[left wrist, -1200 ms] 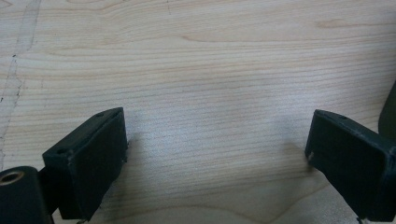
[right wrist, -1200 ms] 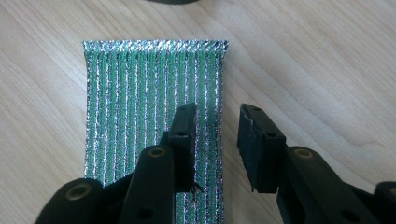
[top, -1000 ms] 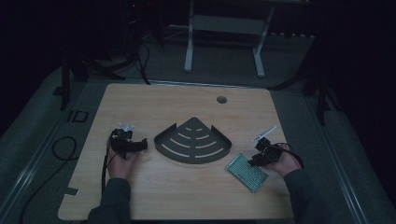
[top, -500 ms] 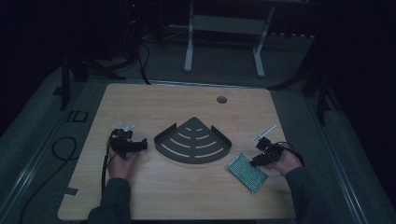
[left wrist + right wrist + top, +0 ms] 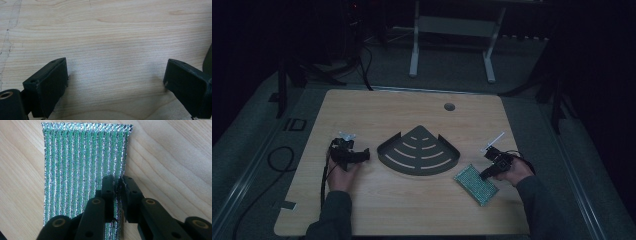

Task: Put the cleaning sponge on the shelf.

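Observation:
A green and silver ribbed scouring pad (image 5: 473, 183) lies flat on the wooden table at the front right. My right gripper (image 5: 486, 173) comes at it from the right. In the right gripper view the pad (image 5: 82, 157) stretches away from me, and my right gripper (image 5: 118, 181) has just been closing its jaws, which now pinch the pad's right edge. At the table's left my left gripper (image 5: 354, 155) rests low over bare wood with its jaws wide apart. The left gripper view has my left gripper (image 5: 115, 85) open, nothing between its jaws.
A dark fan-shaped slotted tray (image 5: 387, 146) lies in the middle of the table between the two hands; its edge (image 5: 208, 60) peeks in beside the left gripper's jaw. A round cable hole (image 5: 449, 106) sits near the far edge. A metal stand (image 5: 452, 45) rises behind the table.
In the high view both hands and the pad stay where they were; nothing has visibly shifted.

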The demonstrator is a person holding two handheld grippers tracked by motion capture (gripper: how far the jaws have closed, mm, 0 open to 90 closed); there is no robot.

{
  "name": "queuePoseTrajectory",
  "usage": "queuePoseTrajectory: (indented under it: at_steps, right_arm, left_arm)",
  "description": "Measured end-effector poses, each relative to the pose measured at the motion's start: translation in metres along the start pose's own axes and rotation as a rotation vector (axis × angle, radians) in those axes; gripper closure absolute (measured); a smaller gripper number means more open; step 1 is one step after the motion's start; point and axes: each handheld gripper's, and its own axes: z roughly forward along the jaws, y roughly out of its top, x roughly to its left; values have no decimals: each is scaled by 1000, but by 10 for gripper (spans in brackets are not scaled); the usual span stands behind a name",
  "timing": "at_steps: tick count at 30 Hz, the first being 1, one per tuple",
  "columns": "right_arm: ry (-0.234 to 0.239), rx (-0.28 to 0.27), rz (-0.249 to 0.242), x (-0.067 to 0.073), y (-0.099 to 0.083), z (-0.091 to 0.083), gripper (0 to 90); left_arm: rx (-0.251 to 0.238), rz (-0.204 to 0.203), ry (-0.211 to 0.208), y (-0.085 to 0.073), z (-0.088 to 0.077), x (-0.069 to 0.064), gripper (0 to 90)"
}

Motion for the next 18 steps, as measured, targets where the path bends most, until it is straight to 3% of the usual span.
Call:
queuePoseTrajectory:
  at_steps: [6, 8, 18]
  right_arm:
    - [-10, 28, -11, 2, 3, -1, 884]
    - [-34, 29, -39, 4, 4, -2, 893]
    - [-69, 24, -60, 13, 7, -16, 898]
  left_arm:
    - [0, 0, 0, 0, 0, 0, 62]
    - [0, 0, 0, 0, 0, 0, 62]
    - [0, 0, 0, 0, 0, 0, 62]
